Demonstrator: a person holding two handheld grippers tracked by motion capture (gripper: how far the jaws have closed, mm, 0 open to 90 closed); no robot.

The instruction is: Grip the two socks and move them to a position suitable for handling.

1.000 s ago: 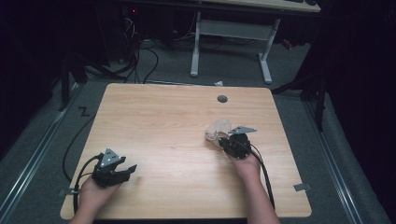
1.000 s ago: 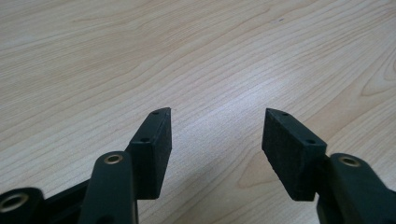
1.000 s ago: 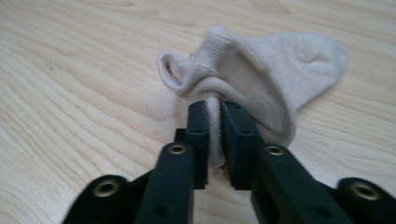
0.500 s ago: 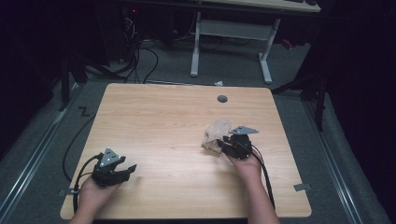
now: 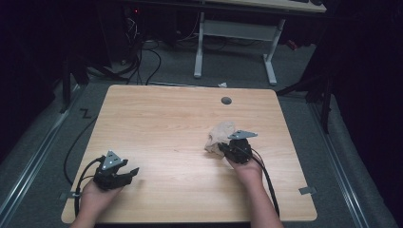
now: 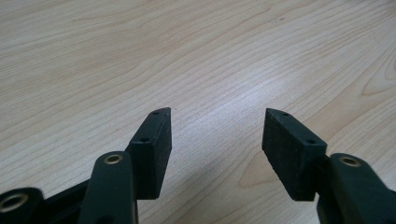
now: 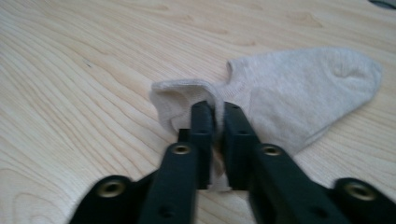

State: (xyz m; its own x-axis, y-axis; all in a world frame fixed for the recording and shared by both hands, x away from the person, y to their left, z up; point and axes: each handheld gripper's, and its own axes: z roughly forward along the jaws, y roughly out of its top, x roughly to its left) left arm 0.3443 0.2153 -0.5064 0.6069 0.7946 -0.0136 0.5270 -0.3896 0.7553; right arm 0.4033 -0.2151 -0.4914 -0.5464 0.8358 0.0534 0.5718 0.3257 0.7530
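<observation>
Pale wood-grain table, lit under dark surroundings. Beige sock, right of centre on the tabletop, lying flat with its rounded toe toward the far side and its open cuff toward the near side. Right gripper clamped on the cuff edge, both black jaws pressed together with a fold of knit fabric pinched between them; held in the right hand at the near right, grey three-cornered plate on top, cable trailing toward the near edge. From above, sock just beyond that gripper, bunched a little at the gripped end.

Left gripper low over bare wood at the near left, jaws spread wide apart, nothing between the pads. From above, same gripper in the left hand, well apart from the sock. Small dark round grommet near the far edge. Beyond the table, grey floor with cables and white desk legs.
</observation>
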